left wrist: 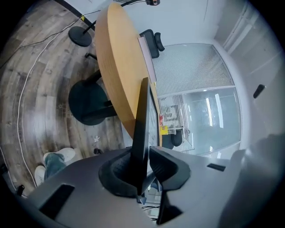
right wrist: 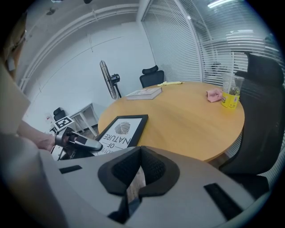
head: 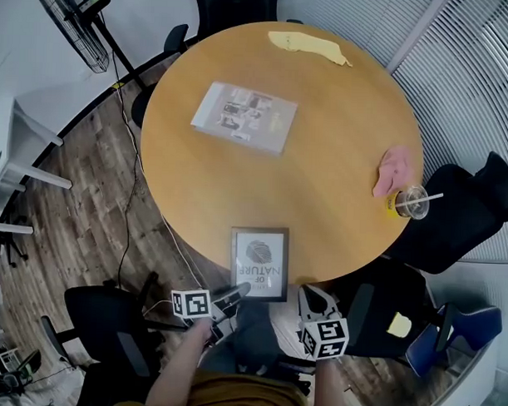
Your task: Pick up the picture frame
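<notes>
One picture frame [head: 258, 263], lengthwise toward person [head: 239, 395].

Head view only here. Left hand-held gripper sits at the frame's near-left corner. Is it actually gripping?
Observer: Yes. In the left gripper view, the left hand-held gripper has the frame edge-on between its jaws, and both press on it.
Operator: Right one doing anything?
Observer: No. The right hand-held gripper has its jaws together with nothing between them.
Operator: Frame off the table yet?
Observer: Not visibly. In the right gripper view it looks flat on the table.
</notes>
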The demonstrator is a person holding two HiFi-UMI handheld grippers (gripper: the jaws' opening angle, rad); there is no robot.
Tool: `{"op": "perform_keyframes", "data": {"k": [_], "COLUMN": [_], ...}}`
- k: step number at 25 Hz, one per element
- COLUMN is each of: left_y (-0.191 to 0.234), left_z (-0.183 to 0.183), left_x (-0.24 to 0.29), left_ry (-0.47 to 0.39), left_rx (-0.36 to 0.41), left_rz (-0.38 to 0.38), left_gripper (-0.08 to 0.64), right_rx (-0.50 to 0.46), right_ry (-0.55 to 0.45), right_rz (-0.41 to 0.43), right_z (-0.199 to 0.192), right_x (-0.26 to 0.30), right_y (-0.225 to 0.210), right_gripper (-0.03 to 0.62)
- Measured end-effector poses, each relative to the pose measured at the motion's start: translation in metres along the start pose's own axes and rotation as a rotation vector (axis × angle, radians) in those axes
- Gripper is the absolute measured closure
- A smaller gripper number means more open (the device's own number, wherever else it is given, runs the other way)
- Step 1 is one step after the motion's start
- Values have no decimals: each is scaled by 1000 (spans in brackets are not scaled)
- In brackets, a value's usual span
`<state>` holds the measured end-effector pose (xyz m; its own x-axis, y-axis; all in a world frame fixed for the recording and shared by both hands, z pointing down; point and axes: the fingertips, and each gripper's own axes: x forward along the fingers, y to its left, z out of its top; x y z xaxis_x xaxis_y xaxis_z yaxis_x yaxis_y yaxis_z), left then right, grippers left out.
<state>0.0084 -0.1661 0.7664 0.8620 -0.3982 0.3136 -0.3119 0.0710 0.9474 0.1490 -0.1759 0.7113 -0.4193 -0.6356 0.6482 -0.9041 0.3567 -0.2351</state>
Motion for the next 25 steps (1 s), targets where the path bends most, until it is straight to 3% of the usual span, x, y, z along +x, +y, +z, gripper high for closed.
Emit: {"op": "perform_keyframes", "data": {"k": [17, 21, 25], "left_y": [-10, -16, -23], "left_z": [0, 1, 1], "left_x": [-2, -3, -4], "left_ry": [4, 9, 21], "left_rx": [-8, 0, 17], "left_rz": [-16, -23, -34], "left_gripper": [490, 500, 509], "right_rx": [-18, -102, -101], "right_ry": [-44, -30, -50], "right_rz": [-8, -12, -23], "right_z": [18, 24, 31], "right_x": [-11, -11, -15], "right_y": [8, 14, 16], "right_gripper": [580, 580, 580]}}
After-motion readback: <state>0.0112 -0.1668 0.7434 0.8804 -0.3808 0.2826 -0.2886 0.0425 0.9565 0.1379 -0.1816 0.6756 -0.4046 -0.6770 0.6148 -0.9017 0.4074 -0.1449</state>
